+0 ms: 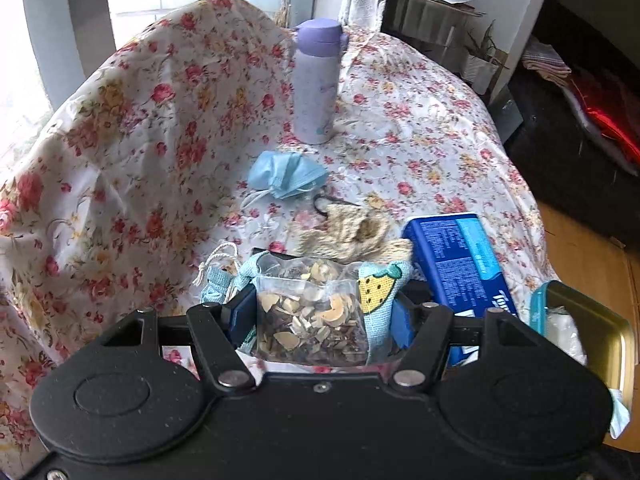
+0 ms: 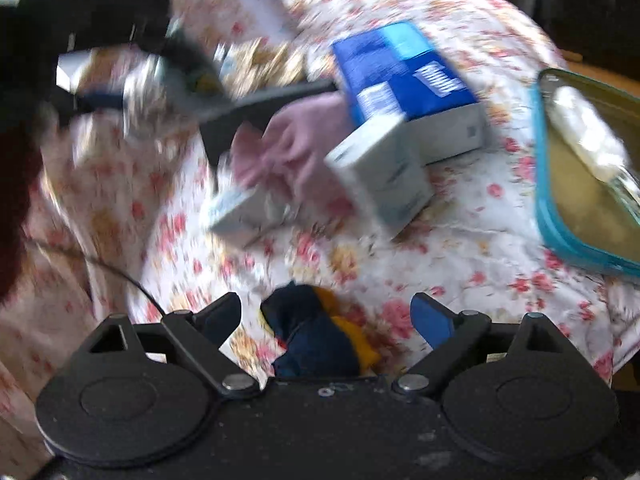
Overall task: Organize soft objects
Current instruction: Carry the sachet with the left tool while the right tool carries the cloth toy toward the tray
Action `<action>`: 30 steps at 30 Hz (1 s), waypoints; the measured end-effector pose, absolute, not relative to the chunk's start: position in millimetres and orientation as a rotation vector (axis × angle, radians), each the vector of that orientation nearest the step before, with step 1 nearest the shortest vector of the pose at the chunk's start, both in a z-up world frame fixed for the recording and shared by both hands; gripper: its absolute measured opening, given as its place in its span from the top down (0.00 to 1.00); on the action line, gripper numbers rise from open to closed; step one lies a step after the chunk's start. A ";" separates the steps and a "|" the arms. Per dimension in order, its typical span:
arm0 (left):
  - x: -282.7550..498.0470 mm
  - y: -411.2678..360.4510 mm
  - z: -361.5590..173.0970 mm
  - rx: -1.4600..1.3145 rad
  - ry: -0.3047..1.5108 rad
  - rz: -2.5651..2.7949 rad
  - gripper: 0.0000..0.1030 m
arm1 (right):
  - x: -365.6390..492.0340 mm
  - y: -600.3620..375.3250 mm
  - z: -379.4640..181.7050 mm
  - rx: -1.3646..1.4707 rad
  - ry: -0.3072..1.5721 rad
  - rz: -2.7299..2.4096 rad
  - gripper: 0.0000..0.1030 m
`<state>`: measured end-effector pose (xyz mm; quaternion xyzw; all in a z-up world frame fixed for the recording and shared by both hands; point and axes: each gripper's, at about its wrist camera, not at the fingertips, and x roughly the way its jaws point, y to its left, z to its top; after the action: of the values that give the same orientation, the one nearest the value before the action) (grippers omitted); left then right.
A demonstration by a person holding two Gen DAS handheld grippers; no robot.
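Note:
My left gripper [image 1: 322, 308] is shut on a light-blue cloth pouch [image 1: 382, 296] with a yellow strawberry print. A clear bag of dried slices [image 1: 312, 316] sits in the pouch's mouth. Beyond it on the floral tablecloth lie a beige knitted piece [image 1: 352, 236] and a crumpled blue face mask [image 1: 286, 174]. In the blurred right wrist view my right gripper [image 2: 326, 314] stands open over a dark blue and yellow cloth bundle [image 2: 316, 332], whose sides its pads do not touch. A pink cloth [image 2: 296, 148] lies further off among boxes.
A purple bottle [image 1: 316, 84] stands upright at the back. A blue box [image 1: 456, 264] lies to the right, with white boxes [image 2: 384, 176] near it. A teal-rimmed tray [image 2: 540, 184] sits at the right edge. The tablecloth [image 1: 140, 140] rises over something at the left.

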<state>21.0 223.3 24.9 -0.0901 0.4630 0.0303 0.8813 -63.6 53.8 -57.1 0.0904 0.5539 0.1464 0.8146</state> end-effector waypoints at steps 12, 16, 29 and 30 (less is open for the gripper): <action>20.6 232.4 23.8 -0.208 0.969 0.047 0.40 | -69.9 86.7 -79.0 -0.024 1.259 0.334 0.59; 23.1 224.6 28.6 -0.206 0.967 0.020 0.41 | -71.6 70.3 -61.6 0.036 1.221 0.334 0.59; 36.7 138.9 50.4 -0.133 0.954 -0.173 0.41 | -57.0 -70.1 8.4 0.361 0.955 -0.075 0.59; 37.3 128.1 51.7 -0.121 0.953 -0.194 0.41 | -54.0 -85.7 13.0 0.375 0.934 -0.139 0.59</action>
<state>37.3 128.1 51.7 -0.0579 0.4577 -0.0930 0.8823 -54.0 -85.7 13.0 0.1797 0.4472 -0.0667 0.8736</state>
